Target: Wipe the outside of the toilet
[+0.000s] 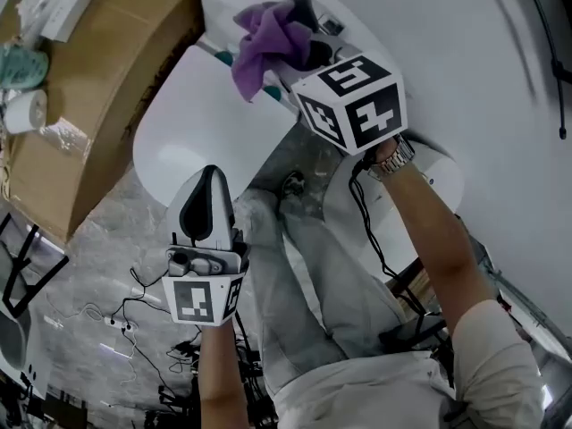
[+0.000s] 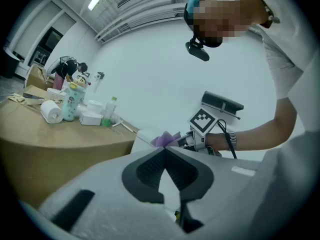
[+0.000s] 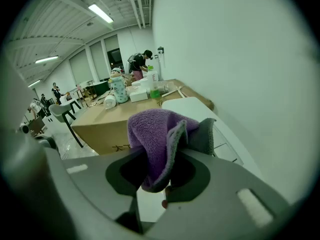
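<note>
A plain white wall (image 1: pixel 474 52) fills the right of the head view; against it stands a white ceramic toilet (image 1: pixel 206 123) with its oval lid down, the flat tank top (image 3: pixel 200 111) showing pale beyond the right jaws; left of the toilet and just beside it sits a big brown cardboard box (image 1: pixel 107 70), on a grey marbled floor (image 1: pixel 98 239) strewn with thin black cables (image 1: pixel 152 284).

The person's pale grey trousers (image 1: pixel 313 275) run down the middle of the head view; a metal wristwatch (image 1: pixel 393 161) sits on the right wrist.

The right gripper (image 1: pixel 299 38) reaches over the back of the lid, near the tank; its jaws are closed on a crumpled purple microfibre cloth (image 3: pixel 155 134), which bulges up between them and hangs down over the rear of the lid; whether the cloth touches the ceramic cannot be told.

The left gripper (image 1: pixel 209 172) is held low in front of the toilet, pointing at the front rim of the lid; its jaws (image 2: pixel 165 150) meet at the tips with nothing between them.

On the box top stand small things in a cluster: a pale green cartoon-printed cup (image 2: pixel 74 101), a white paper roll (image 2: pixel 51 111) lying beside it, a small white carton (image 2: pixel 90 118), and a little clear bottle with green liquid (image 2: pixel 109 111).
</note>
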A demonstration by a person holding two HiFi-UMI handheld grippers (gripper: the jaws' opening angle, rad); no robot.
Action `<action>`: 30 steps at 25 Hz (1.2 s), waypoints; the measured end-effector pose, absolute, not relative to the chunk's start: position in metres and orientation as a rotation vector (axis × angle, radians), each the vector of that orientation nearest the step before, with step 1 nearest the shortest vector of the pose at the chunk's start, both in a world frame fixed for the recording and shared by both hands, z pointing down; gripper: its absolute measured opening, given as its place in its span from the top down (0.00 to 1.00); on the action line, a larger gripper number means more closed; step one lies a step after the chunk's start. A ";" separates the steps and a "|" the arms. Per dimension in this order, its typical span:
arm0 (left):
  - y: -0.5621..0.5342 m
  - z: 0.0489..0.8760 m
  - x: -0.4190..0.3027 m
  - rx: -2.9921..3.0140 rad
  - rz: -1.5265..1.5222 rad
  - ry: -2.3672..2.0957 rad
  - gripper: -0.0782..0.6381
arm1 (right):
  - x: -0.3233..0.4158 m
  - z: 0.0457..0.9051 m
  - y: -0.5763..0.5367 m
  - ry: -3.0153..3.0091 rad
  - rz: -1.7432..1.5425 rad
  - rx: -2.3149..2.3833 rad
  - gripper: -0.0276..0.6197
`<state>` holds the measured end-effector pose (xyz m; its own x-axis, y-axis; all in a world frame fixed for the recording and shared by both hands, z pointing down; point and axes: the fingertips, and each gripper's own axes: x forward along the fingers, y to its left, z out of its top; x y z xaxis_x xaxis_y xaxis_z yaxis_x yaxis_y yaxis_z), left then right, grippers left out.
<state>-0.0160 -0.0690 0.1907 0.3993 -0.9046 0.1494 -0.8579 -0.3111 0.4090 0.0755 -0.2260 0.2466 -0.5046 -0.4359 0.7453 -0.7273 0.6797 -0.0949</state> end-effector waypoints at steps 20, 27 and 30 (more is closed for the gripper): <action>-0.045 0.172 0.108 2.309 -0.122 -1.401 0.88 | 0.186 0.242 -0.159 -2.217 0.704 0.931 0.81; -0.046 0.170 0.143 2.339 -0.106 -1.368 0.88 | 0.236 0.239 -0.165 -2.234 0.807 1.023 0.81; -0.045 0.168 0.158 2.349 -0.099 -1.354 0.88 | 0.253 0.238 -0.166 -2.231 0.809 1.047 0.81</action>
